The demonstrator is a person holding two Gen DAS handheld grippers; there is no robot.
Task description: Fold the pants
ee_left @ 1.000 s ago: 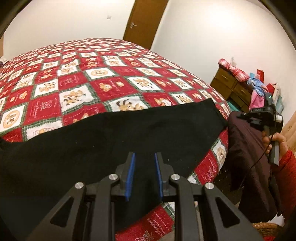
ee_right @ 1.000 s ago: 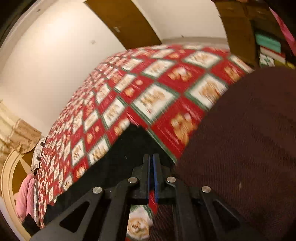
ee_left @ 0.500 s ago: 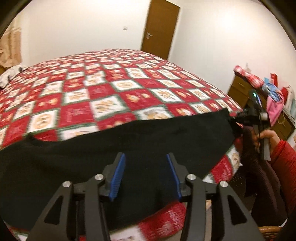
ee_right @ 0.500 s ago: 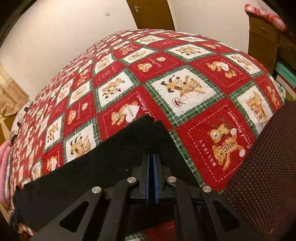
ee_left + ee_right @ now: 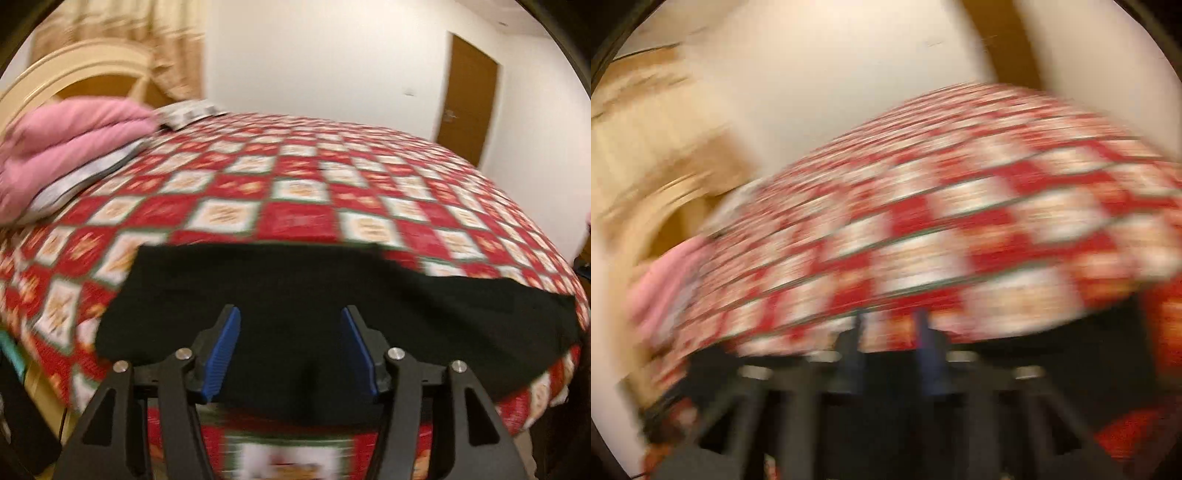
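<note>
At far left we see a pink pillow [image 5: 70,140] against the headboard [image 5: 74,70]. The black pants [image 5: 332,295] lie flat along the near edge of the bed [image 5: 295,206]. Our left claw [image 5: 291,347] hovers above them, jaws opening, nothing gripped. Our right claw [image 5: 890,343], badly blurred, is opening too, with nothing clearly between its pads.

Left gripper [image 5: 290,325]: black linkage arms, silver screws | blue ribbed pads [image 5: 221,350] | right gripper [image 5: 888,325]: same build, blurred
</note>
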